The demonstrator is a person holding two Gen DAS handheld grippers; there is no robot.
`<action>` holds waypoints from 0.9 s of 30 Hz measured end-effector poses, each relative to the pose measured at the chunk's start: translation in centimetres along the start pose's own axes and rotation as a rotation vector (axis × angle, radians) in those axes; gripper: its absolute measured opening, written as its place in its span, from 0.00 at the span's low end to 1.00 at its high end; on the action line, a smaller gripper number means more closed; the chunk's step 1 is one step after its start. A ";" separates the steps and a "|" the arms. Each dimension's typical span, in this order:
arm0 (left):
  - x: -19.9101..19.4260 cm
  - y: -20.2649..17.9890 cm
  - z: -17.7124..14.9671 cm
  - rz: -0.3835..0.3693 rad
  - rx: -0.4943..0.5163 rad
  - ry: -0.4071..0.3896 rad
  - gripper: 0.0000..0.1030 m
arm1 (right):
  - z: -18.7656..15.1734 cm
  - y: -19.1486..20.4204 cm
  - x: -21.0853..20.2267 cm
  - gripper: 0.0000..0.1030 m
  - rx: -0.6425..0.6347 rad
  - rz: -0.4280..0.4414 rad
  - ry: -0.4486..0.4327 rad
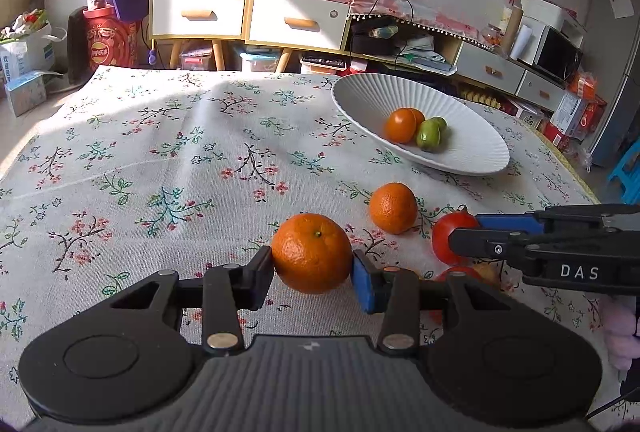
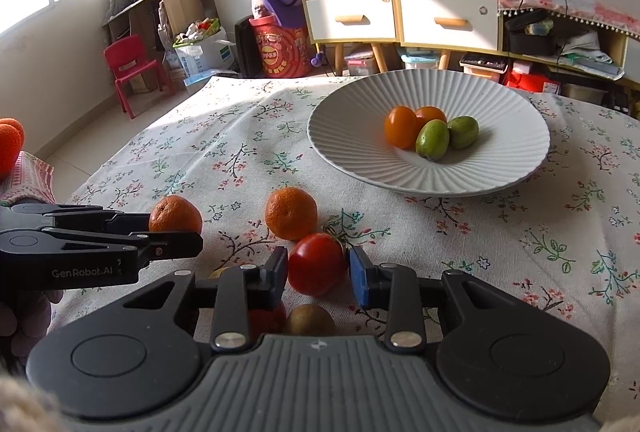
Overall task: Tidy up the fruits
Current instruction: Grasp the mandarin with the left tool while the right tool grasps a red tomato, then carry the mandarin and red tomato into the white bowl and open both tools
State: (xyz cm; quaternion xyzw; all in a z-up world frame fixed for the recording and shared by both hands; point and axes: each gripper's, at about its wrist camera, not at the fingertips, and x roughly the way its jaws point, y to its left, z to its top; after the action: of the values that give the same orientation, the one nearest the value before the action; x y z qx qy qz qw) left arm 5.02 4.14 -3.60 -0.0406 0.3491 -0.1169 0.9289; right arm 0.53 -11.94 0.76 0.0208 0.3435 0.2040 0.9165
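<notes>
My left gripper [image 1: 312, 266] is shut on a mandarin [image 1: 311, 252], just above the floral tablecloth; it also shows in the right wrist view [image 2: 175, 218]. My right gripper [image 2: 318, 268] has its pads against both sides of a red tomato [image 2: 317, 264], which also shows in the left wrist view [image 1: 450, 238]. A second mandarin [image 1: 393, 207] lies loose between them. The white ribbed plate [image 2: 500, 168] further back holds two orange fruits [image 2: 400, 126] and two green fruits [image 2: 433, 139].
A brown kiwi [image 2: 310, 320] and another red fruit [image 2: 266, 318] lie under my right gripper. The table's right edge [image 1: 576, 172] is near the plate. Shelves, drawers and a fan stand behind the table.
</notes>
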 end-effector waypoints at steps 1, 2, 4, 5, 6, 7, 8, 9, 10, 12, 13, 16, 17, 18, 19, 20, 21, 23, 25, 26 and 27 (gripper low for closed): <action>0.0 0.0 0.1 -0.001 -0.001 0.000 0.49 | 0.1 0.0 -0.1 0.29 0.002 0.001 -0.003; -0.1 0.0 0.1 -0.002 -0.002 -0.001 0.49 | 0.1 0.0 -0.2 0.29 0.004 0.004 -0.007; -0.2 0.0 0.4 -0.004 -0.004 -0.004 0.49 | 0.3 0.0 -0.4 0.29 0.005 0.008 -0.015; -0.2 0.0 0.5 -0.004 -0.006 -0.006 0.49 | 0.4 0.1 -0.5 0.29 0.005 0.011 -0.020; -0.3 -0.1 0.5 -0.005 -0.006 -0.007 0.49 | 0.5 0.1 -0.6 0.29 0.004 0.014 -0.025; -0.3 -0.1 0.7 -0.006 -0.006 -0.008 0.49 | 0.6 0.2 -0.6 0.29 0.004 0.016 -0.029; -0.3 -0.2 0.8 -0.006 -0.005 -0.009 0.49 | 0.6 0.2 -0.7 0.29 0.003 0.018 -0.033; -0.3 -0.3 0.9 -0.007 -0.005 -0.011 0.49 | 0.8 0.3 -0.8 0.29 0.002 0.020 -0.038; -0.3 -0.4 1.0 -0.008 -0.006 -0.012 0.49 | 0.9 0.3 -0.9 0.29 0.003 0.021 -0.041; -0.3 -0.6 1.3 -0.011 -0.006 -0.015 0.49 | 1.1 0.2 -1.0 0.29 0.007 0.023 -0.049; -0.3 -0.8 1.4 -0.014 -0.005 -0.017 0.49 | 1.2 0.2 -1.0 0.29 0.009 0.022 -0.052; -0.3 -1.2 1.7 -0.018 0.001 -0.021 0.49 | 1.5 0.0 -1.1 0.29 0.016 0.016 -0.062; -0.3 -1.5 1.8 -0.020 0.004 -0.022 0.49 | 1.6 -0.1 -1.2 0.29 0.018 0.013 -0.065; -0.3 -1.7 2.0 -0.021 0.005 -0.023 0.49 | 1.7 -0.2 -1.2 0.29 0.021 0.008 -0.068; -0.2 -1.9 2.2 -0.024 0.009 -0.024 0.49 | 1.7 -0.3 -1.3 0.29 0.023 0.004 -0.070; -0.2 -2.1 2.3 -0.026 0.011 -0.025 0.49 | 1.8 -0.4 -1.3 0.29 0.026 0.000 -0.073; -0.2 -2.4 2.5 -0.029 0.014 -0.028 0.49 | 1.9 -0.6 -1.4 0.29 0.029 -0.005 -0.076; -0.1 -2.9 2.9 -0.034 0.021 -0.031 0.49 | 2.1 -0.9 -1.5 0.29 0.036 -0.014 -0.083; 0.1 -3.4 3.2 -0.037 0.027 -0.029 0.49 | 2.4 -1.4 -1.6 0.29 0.044 -0.021 -0.090; 0.2 -3.6 3.4 -0.038 0.028 -0.028 0.49 | 2.6 -1.7 -1.6 0.29 0.050 -0.026 -0.093; 0.3 -3.8 3.6 -0.038 0.028 -0.026 0.49 | 2.7 -2.0 -1.6 0.29 0.060 -0.032 -0.094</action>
State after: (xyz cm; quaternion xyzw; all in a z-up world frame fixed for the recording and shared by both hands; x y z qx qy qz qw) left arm 6.87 0.33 -0.53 -0.0356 0.3345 -0.1390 0.9314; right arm 1.92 -14.16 3.46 0.0524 0.3062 0.1779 0.9337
